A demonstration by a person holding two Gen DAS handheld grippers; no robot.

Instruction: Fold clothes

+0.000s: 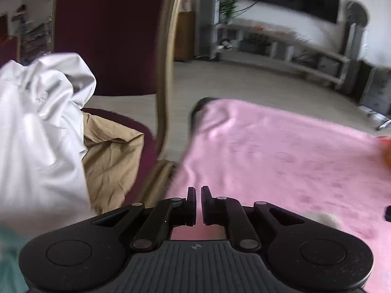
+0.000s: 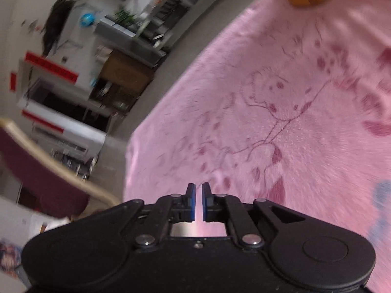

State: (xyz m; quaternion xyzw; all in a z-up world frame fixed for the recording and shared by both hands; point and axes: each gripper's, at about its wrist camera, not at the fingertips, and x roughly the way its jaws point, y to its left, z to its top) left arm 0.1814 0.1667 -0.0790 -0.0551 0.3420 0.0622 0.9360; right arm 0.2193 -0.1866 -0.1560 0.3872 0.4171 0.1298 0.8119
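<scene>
**Both grippers empty, clothes heaped on the chair**

Your left gripper (image 1: 198, 190) sits at bottom centre of the left wrist view, jaws nearly together with a thin gap, nothing between them. Your right gripper (image 2: 198, 186) is the same: narrow slit, blue pads (image 2: 193, 205) bare, no cloth held.

Task items: a white garment (image 1: 41, 127) fills the left side of the left view, crumpled, lying over a tan garment (image 1: 110, 151), also bunched. Both sit on the maroon chair (image 1: 110, 24). Neither looks folded.

The pink blanket (image 2: 281, 122) covers the work surface, lower right in the left view and most of the right view. No garment is spread on the part I can see. A blurred pale-blue patch (image 2: 383, 207) at the right edge of the right view could be cloth; I can't tell.

Progress: these two pieces need folding. Whether a folded stack exists out of view, the pictures don't show.
</scene>
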